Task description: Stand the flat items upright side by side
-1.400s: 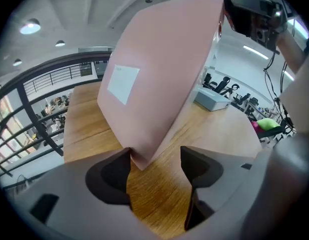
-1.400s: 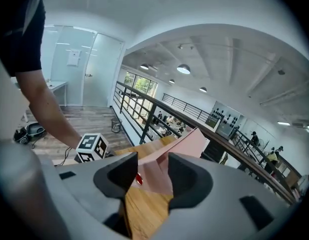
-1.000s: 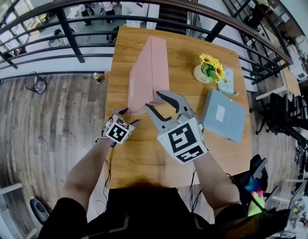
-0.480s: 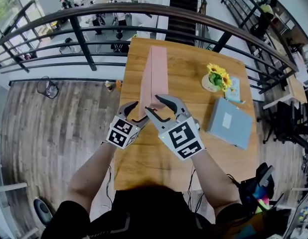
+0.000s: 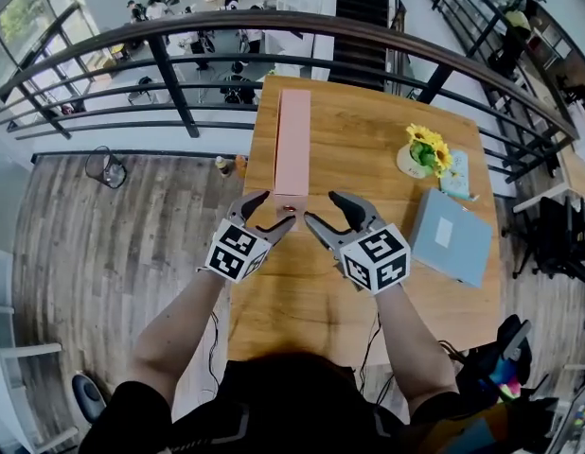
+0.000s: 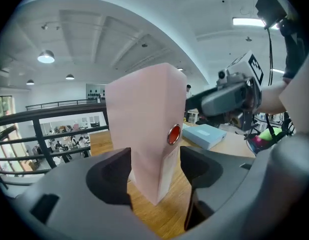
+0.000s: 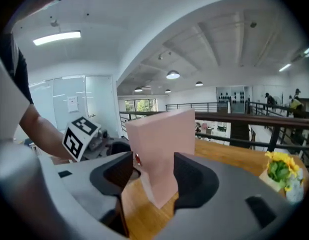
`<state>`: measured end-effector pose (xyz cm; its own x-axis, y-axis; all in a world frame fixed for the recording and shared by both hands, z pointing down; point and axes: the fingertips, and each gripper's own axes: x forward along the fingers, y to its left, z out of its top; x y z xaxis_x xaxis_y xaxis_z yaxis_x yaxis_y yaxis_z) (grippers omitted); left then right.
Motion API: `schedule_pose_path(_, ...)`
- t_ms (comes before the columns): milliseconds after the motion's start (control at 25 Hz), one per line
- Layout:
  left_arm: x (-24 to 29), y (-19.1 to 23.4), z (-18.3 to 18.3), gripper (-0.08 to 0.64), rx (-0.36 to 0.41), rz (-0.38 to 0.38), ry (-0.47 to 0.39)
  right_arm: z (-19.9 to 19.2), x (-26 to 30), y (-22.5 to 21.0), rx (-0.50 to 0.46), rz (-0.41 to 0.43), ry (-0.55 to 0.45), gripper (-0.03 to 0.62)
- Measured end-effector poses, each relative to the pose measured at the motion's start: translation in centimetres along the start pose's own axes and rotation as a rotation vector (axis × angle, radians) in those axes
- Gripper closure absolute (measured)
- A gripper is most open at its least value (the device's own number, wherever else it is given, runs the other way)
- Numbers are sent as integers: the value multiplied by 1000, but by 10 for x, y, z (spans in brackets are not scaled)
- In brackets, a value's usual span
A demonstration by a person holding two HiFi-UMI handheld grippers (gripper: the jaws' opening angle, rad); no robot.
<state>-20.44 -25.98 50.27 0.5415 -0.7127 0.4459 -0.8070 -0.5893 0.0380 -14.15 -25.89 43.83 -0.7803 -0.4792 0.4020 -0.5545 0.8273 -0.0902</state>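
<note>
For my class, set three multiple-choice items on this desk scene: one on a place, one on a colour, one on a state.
1. Relative to the pink file, where is the grey box? A to its left; B to its right; C on top of it.
2. What colour are the flowers? A yellow; B red; C blue.
3. How is the pink file placed? A lying flat; B standing on edge; C hanging on the railing.
Answers: 1 B, the head view shows the box nearer the table's right side. 2 A, the blooms are yellow. 3 B, its narrow edge rests on the table.
</note>
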Motion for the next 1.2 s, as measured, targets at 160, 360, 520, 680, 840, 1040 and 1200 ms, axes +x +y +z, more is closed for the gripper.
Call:
schedule_pose_path(160,-1,1,-2,244,38,-11,19,-41,21,-2,19,35,80,330)
schedule_pose_path(360,7,-5,-6,258,132,-62,60,-69,48,1,-51,86,143,362)
schedule_pose_path(520,8,-1,-7,296,143,-73,65,-76,65,4,-77,89,163,388)
schedule_pose_path(680,5,0,-9,315,115,-71,52,-75,71,7,-103,99,154,402)
schedule_pose_path(840,-5,8,-10,322,120,-63,63,-71,79,18,-102,123,155,408)
schedule_pose_path(1040,-18,22,-17,321,106,-38,67,-67,92,31,-80,139,145,413)
schedule_pose_path(1200,-24,28,-20,322,108,-21,71,-66,97,36,-7,153,128,416)
